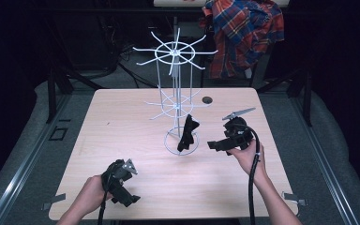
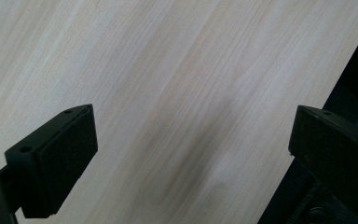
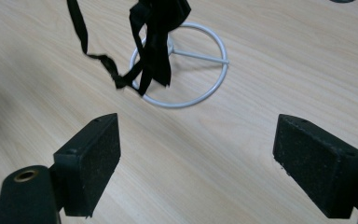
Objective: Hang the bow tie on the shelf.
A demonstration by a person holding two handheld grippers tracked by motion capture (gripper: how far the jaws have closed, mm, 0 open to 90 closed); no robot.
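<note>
Both jaws wide, empty: right gripper (image 1: 212,145) near black cloth (image 1: 187,132) on rack (image 1: 176,101); left gripper (image 1: 132,200) at table (image 1: 122,122) edge.

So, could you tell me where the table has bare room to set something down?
The table is bare along its left half, from the far edge down to the left gripper, and again in the near middle between both grippers. It is crowded around the white wire rack with its hanging black cloth, where the right gripper sits close by.
</note>
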